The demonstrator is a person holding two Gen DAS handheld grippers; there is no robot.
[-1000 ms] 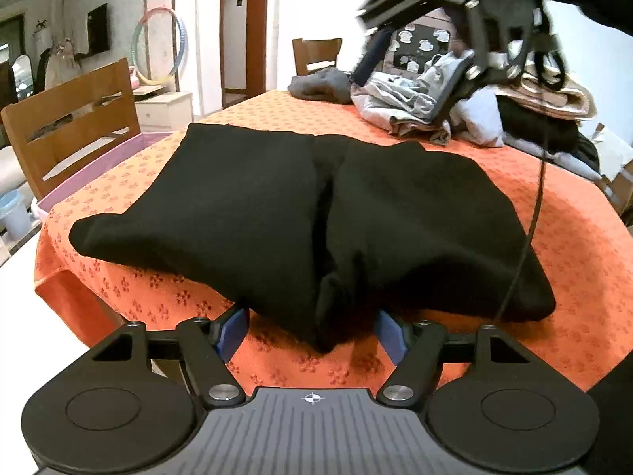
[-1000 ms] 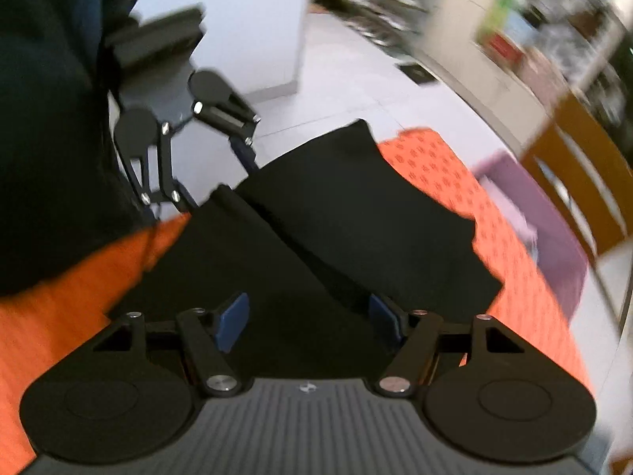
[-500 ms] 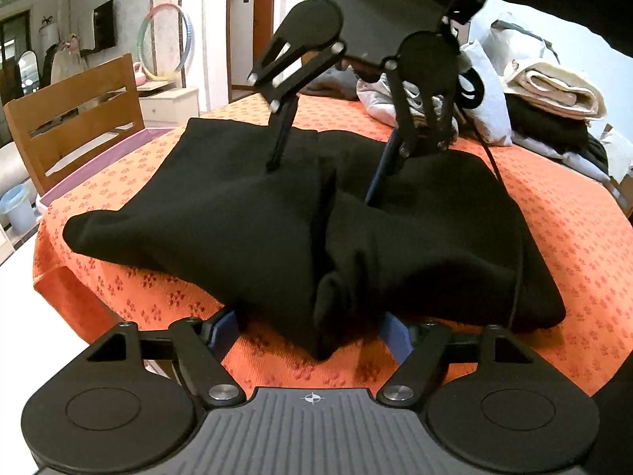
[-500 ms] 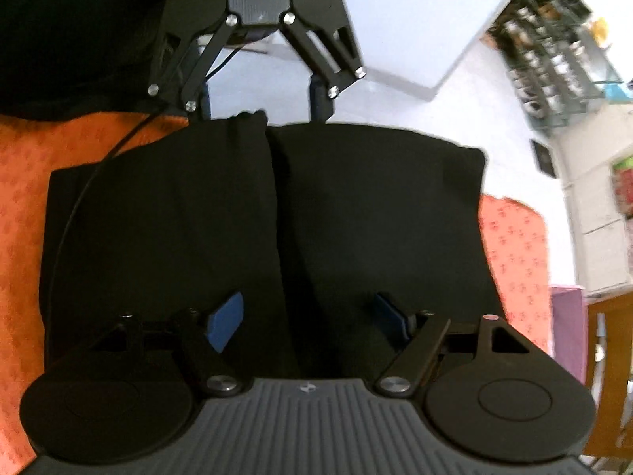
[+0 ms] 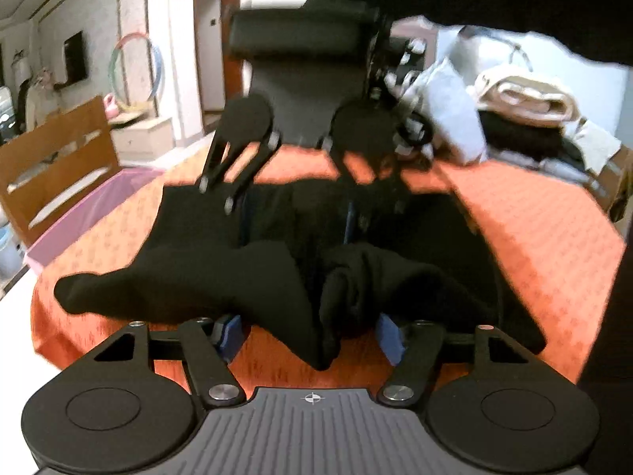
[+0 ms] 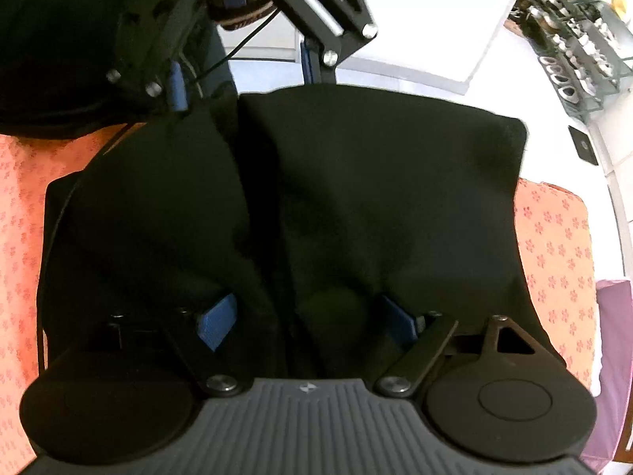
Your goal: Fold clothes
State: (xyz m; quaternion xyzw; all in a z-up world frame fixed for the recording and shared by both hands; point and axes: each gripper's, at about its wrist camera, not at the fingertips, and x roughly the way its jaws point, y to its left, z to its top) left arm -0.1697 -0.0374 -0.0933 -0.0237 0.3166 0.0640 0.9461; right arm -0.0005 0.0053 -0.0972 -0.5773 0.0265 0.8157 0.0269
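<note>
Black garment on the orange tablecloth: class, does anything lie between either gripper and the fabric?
Nothing visible does. The black garment bunches directly between the closing jaws of the left gripper, and lies directly under the opening jaws of the right gripper.

both my feeds bow hard at the edges, fisheye style. the left one is smeared with motion blur, worst on the right gripper (image 5: 294, 217). the right feed is sharper, but its white floor (image 6: 415, 19) is blown out. the black garment (image 6: 356, 198) reads as one dark mass, folds barely visible.
</note>
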